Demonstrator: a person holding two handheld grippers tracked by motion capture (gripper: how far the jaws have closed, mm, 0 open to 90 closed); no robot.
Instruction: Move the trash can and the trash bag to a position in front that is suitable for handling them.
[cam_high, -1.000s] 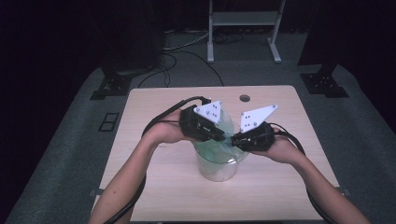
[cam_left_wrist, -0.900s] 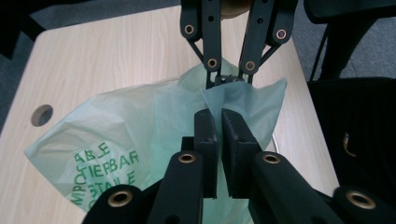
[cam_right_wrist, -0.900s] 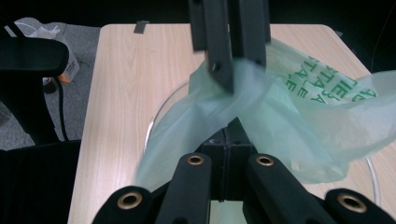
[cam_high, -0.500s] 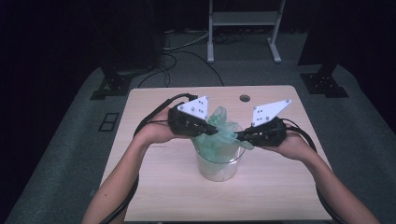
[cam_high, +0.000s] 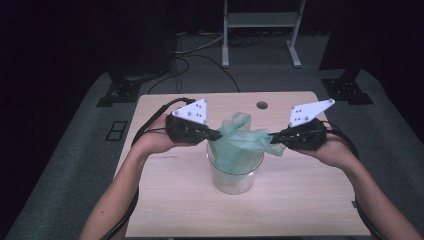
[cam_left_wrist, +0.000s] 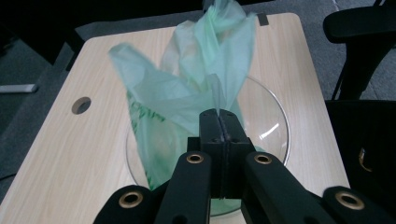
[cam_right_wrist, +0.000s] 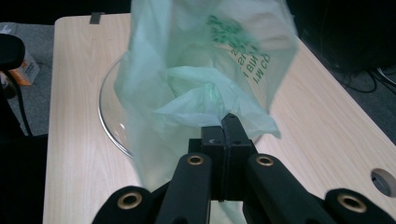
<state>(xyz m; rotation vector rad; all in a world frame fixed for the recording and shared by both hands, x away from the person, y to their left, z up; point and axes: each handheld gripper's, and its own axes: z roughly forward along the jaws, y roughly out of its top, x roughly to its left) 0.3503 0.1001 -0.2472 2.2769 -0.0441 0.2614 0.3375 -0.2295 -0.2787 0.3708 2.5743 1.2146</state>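
Observation:
A clear round container (cam_high: 235, 179) stands mid-table with a thin green plastic bag (cam_high: 239, 142) in it, the bag's top rising above the rim. My left gripper (cam_high: 218, 135) is shut on the bag's left edge. My right gripper (cam_high: 274, 139) is shut on its right edge. The film is stretched between them above the container. In the left gripper view the closed jaws (cam_left_wrist: 219, 115) pinch a fold of the bag (cam_left_wrist: 187, 88) over the glass rim (cam_left_wrist: 278, 135). In the right gripper view the closed jaws (cam_right_wrist: 228, 122) pinch the bag (cam_right_wrist: 196, 65), with the rim (cam_right_wrist: 105, 122) behind it.
The wooden table (cam_high: 310, 200) has a round cable hole (cam_high: 262, 105) near its far edge. Black stand bases (cam_high: 120, 93) sit on the grey floor at both far corners, and a metal frame (cam_high: 260, 20) stands behind. Cables trail from both grippers.
Both hands have moved apart, the left one leftward and the right one rightward. The bag's top has been pulled wider over the container.

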